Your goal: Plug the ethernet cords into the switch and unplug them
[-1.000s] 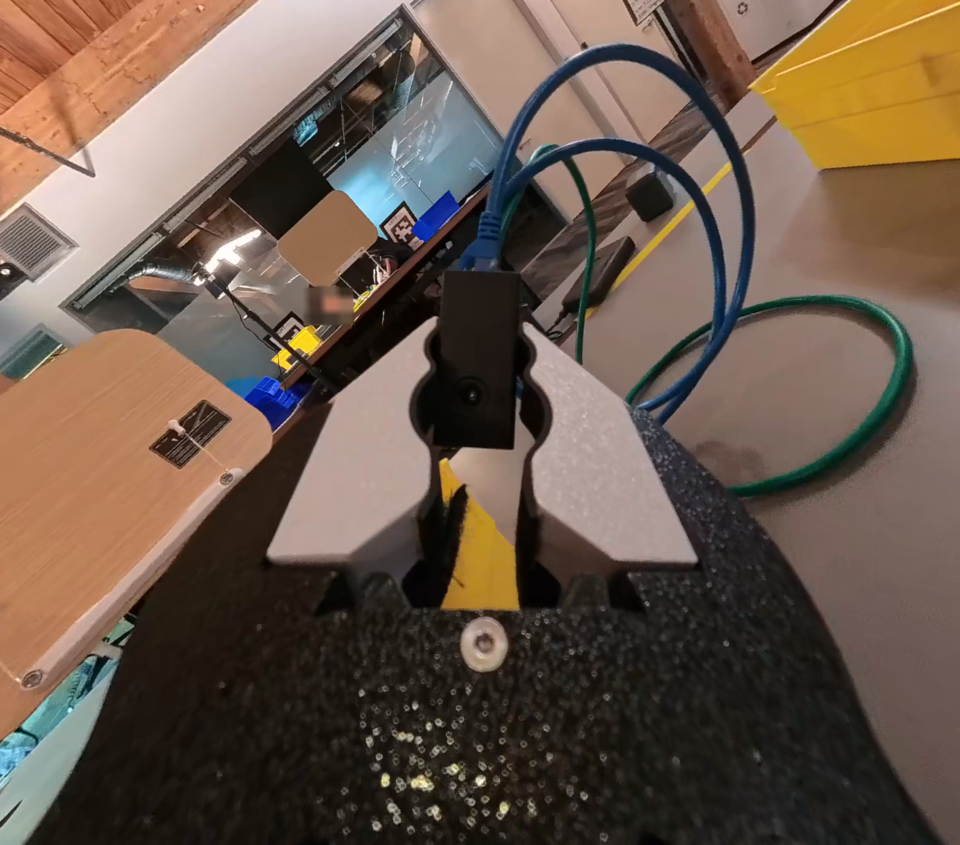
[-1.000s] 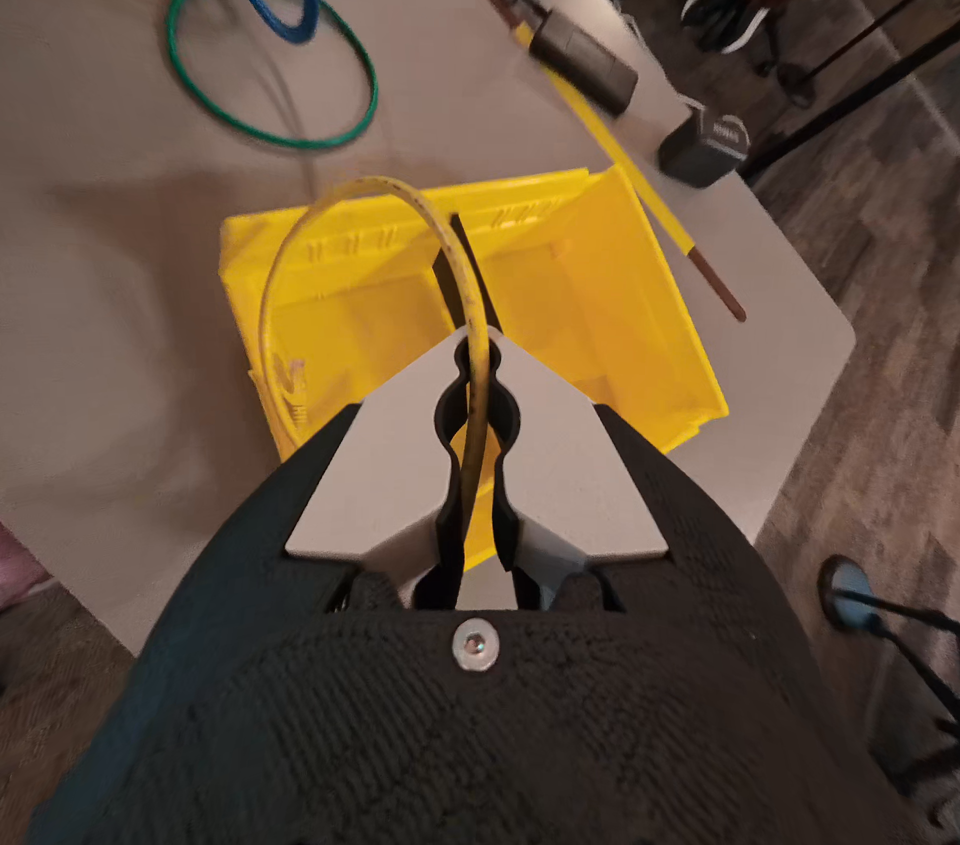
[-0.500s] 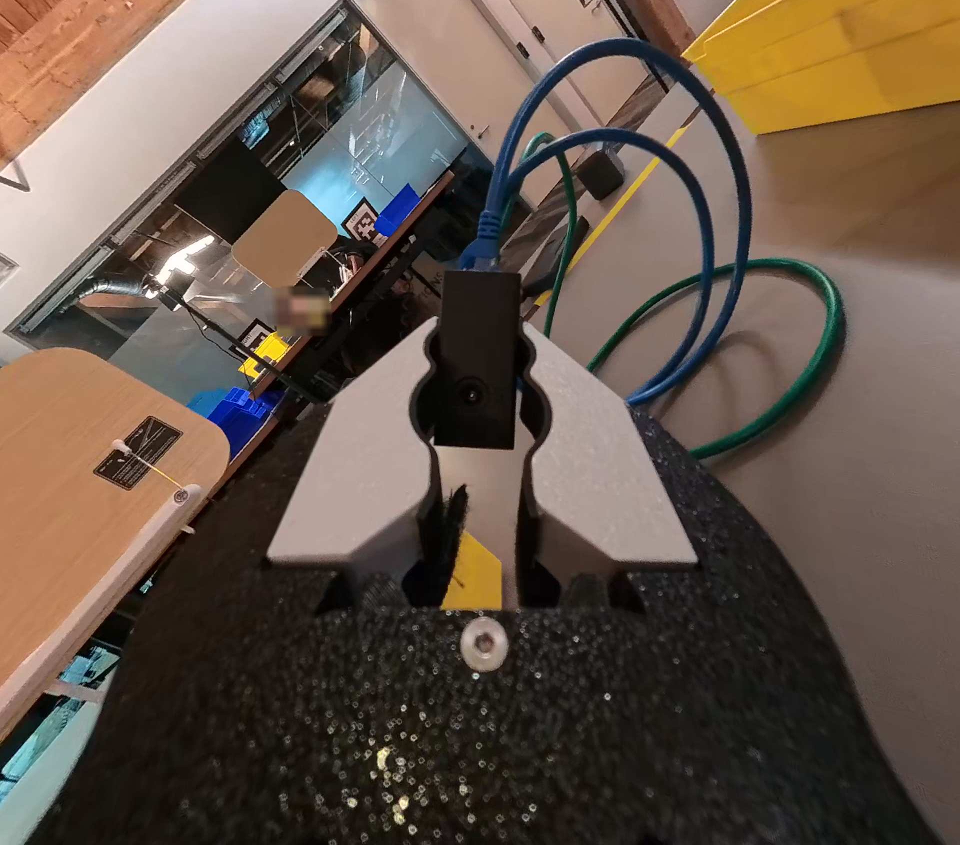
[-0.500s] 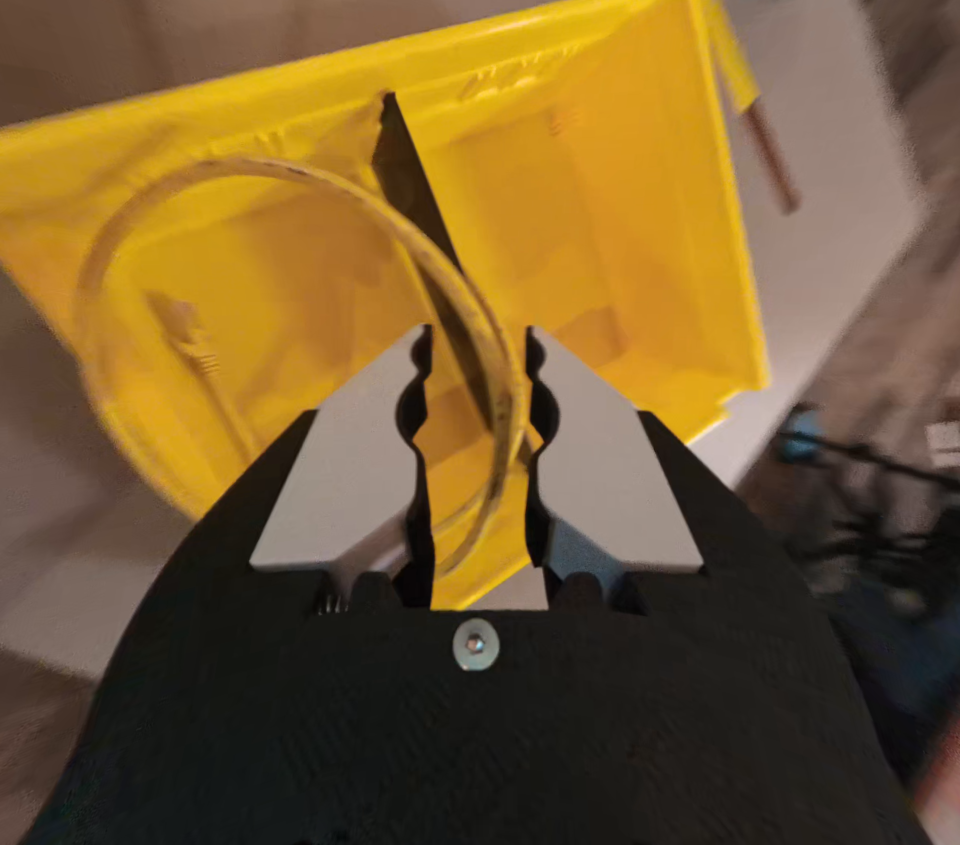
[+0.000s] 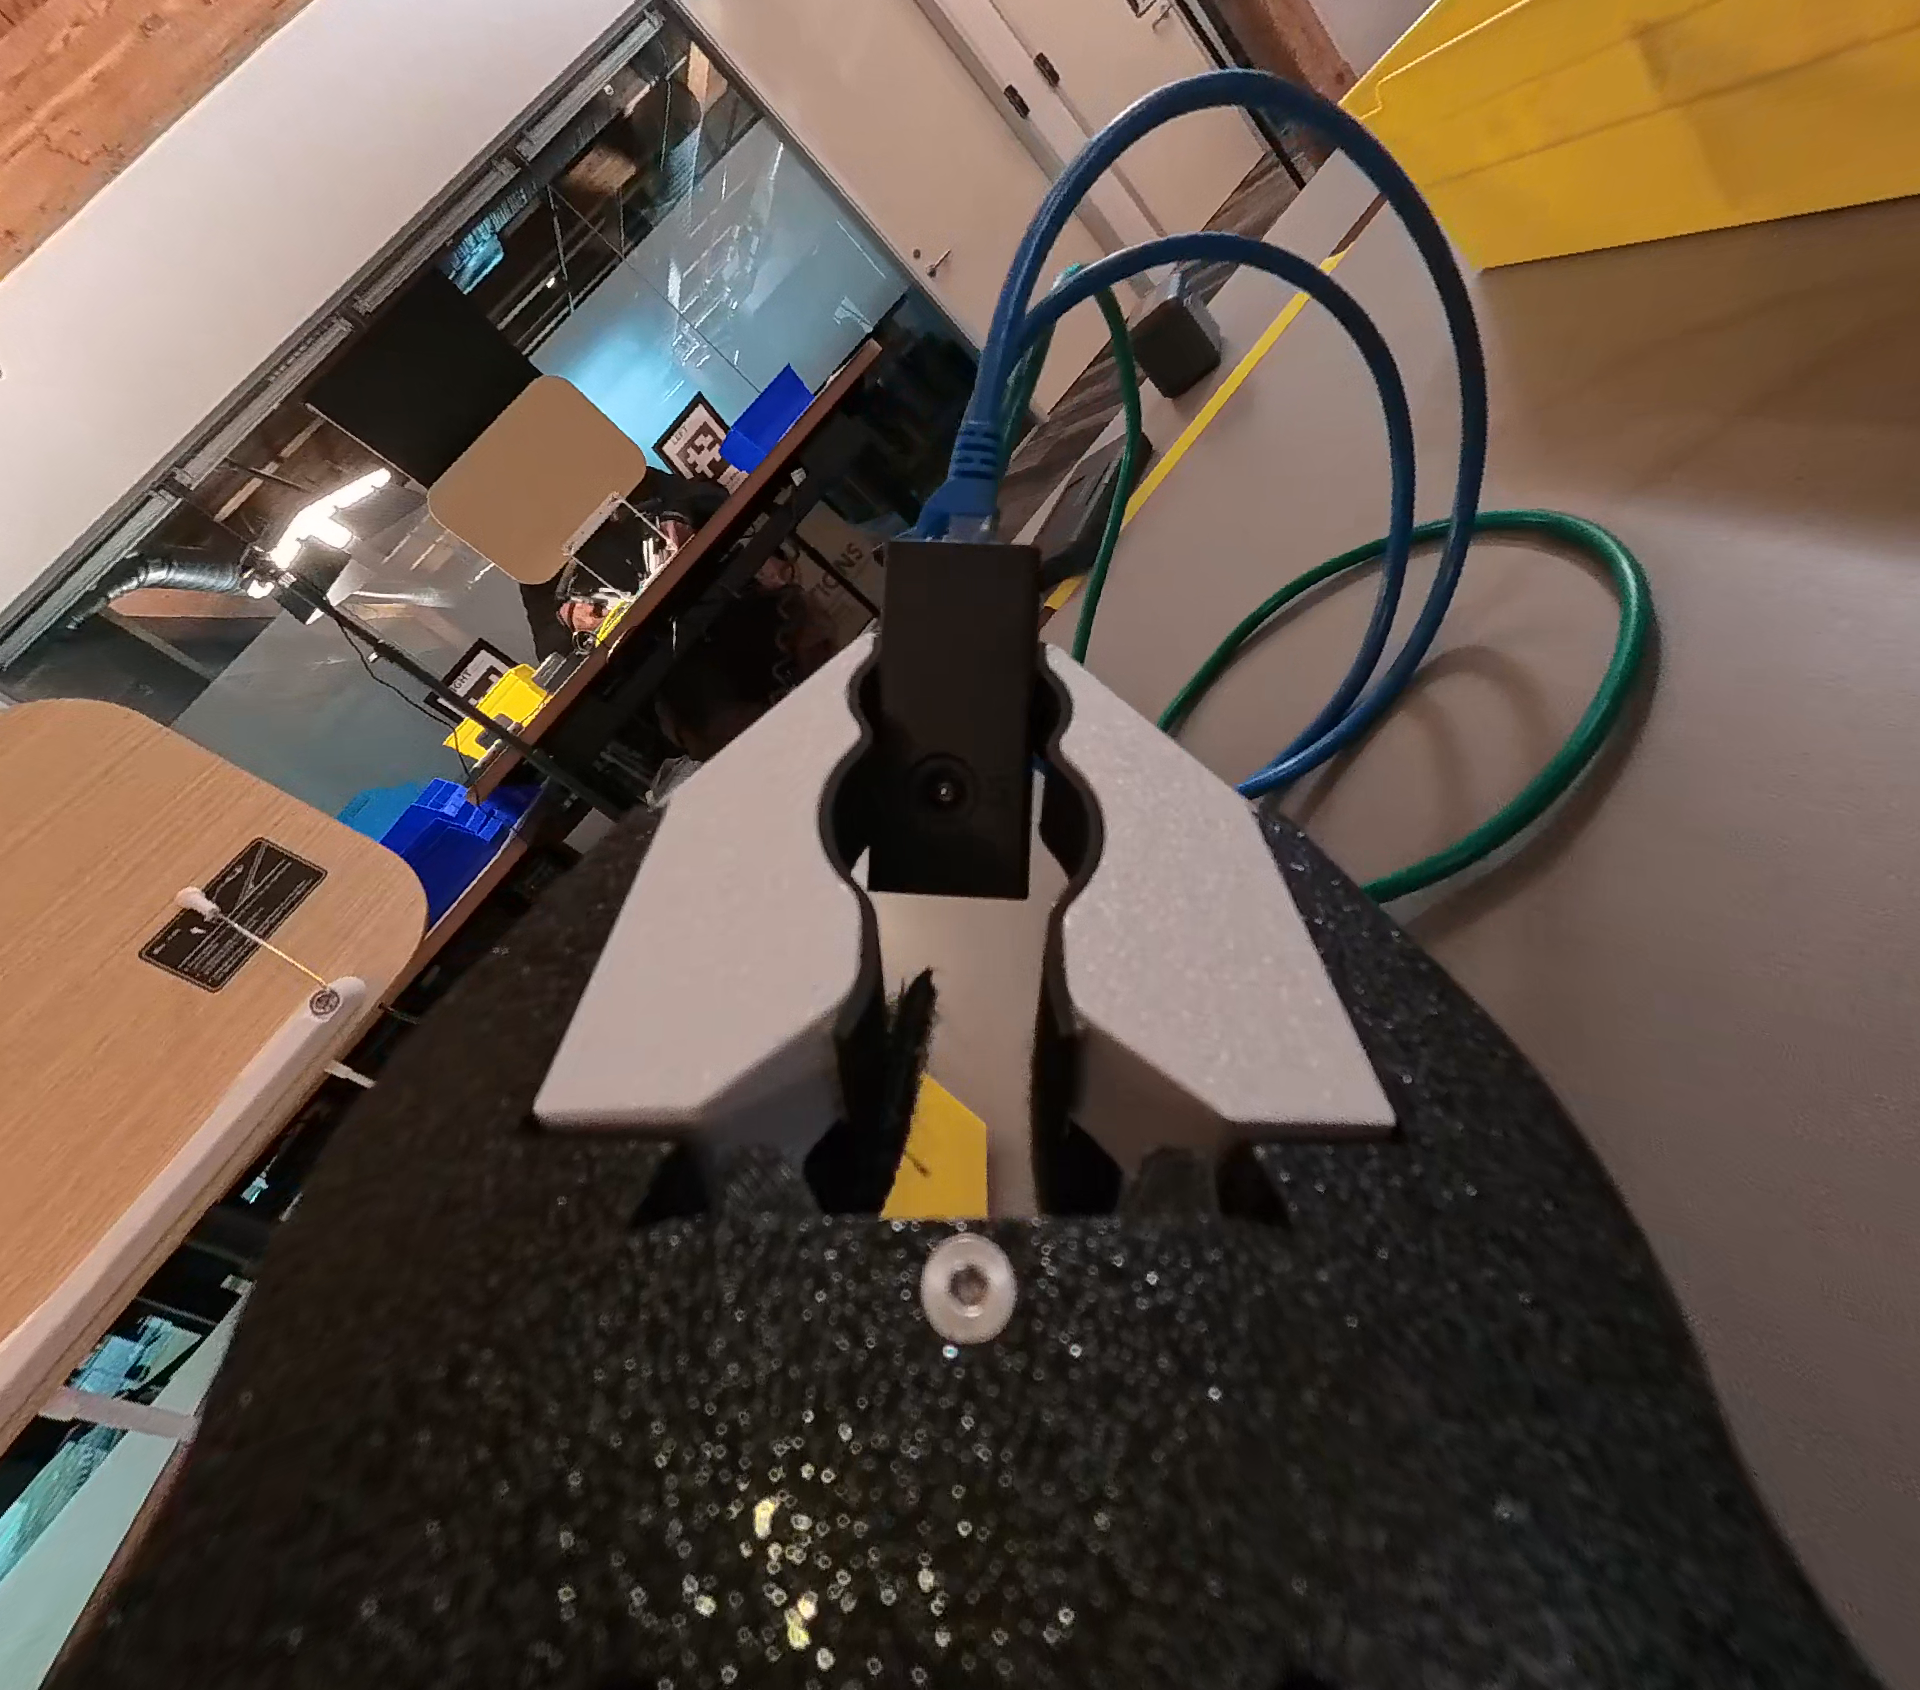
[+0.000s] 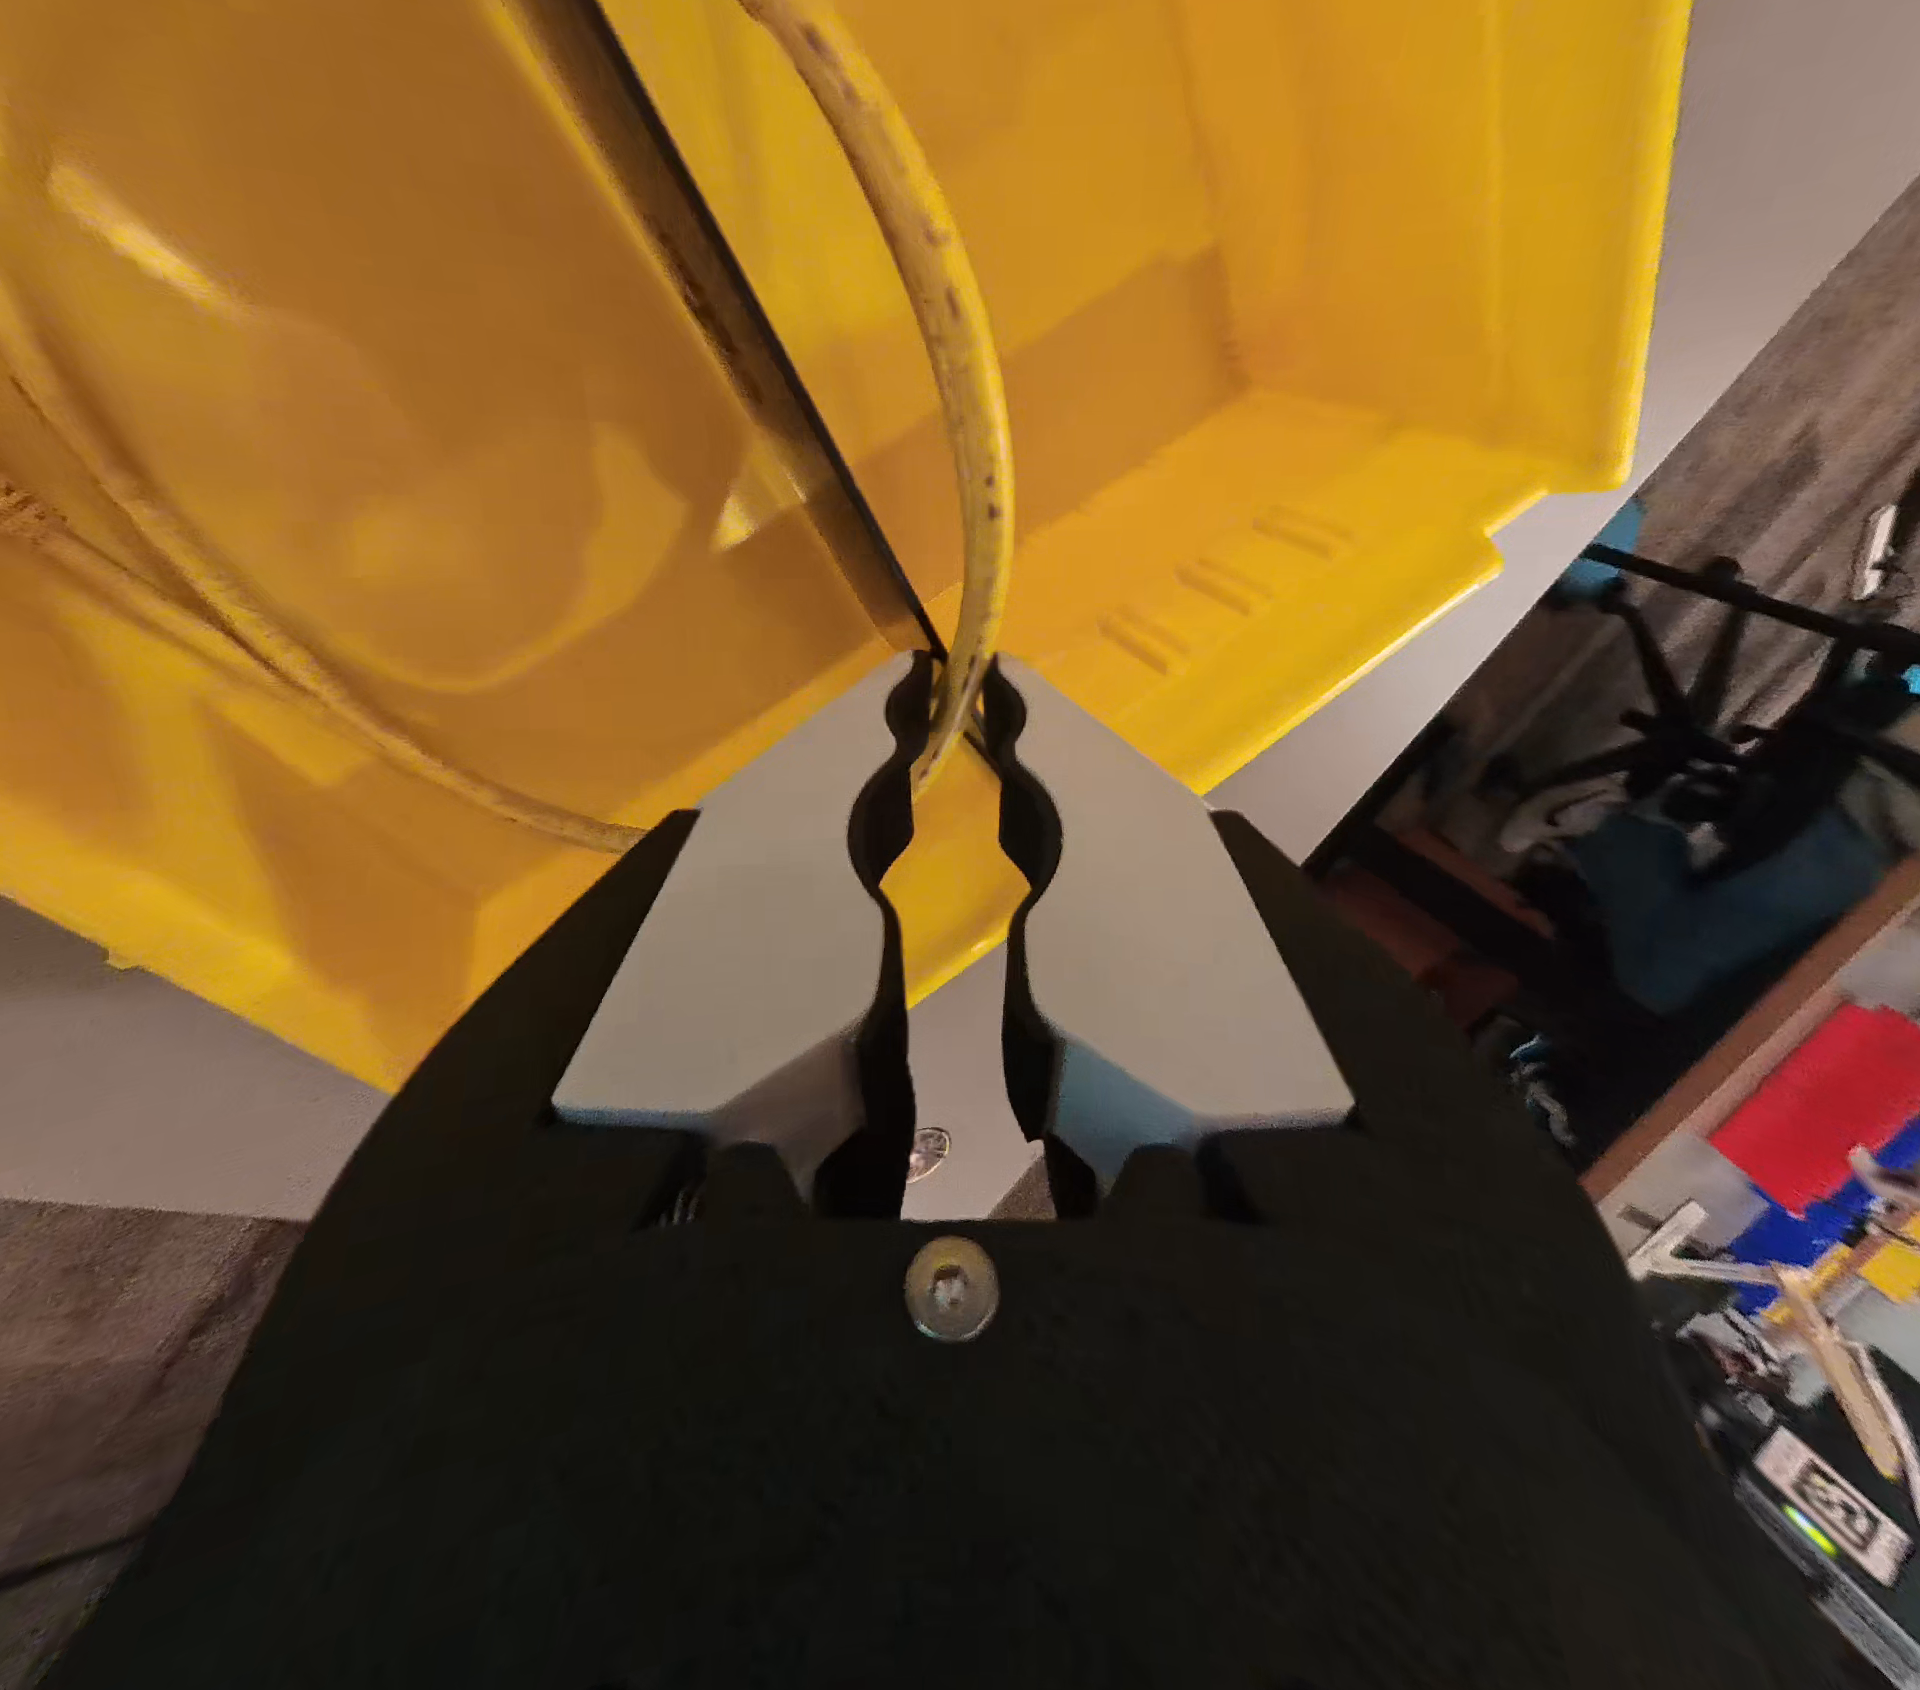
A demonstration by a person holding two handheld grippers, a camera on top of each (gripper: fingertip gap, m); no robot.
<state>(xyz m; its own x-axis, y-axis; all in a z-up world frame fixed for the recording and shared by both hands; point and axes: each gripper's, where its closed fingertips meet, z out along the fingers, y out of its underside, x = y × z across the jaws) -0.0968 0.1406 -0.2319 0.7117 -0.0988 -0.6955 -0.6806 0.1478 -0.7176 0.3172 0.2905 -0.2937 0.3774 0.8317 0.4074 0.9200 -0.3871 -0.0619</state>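
Left gripper [image 5: 956, 736] clamped on small black rectangular switch [image 5: 958, 705], blue ethernet cords [image 5: 1455, 414] plugged in. Right gripper [image 6: 954, 695] tips pinching yellow ethernet cord [image 6: 966, 393] over yellow plastic bin [image 6: 1351, 186] on desk [image 5: 1714, 913]. Risk: thin cord slipping from tip-only pinch; loop snagging bin divider.

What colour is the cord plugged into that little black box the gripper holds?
Blue, clearest in the left wrist view, where it loops up from the switch.
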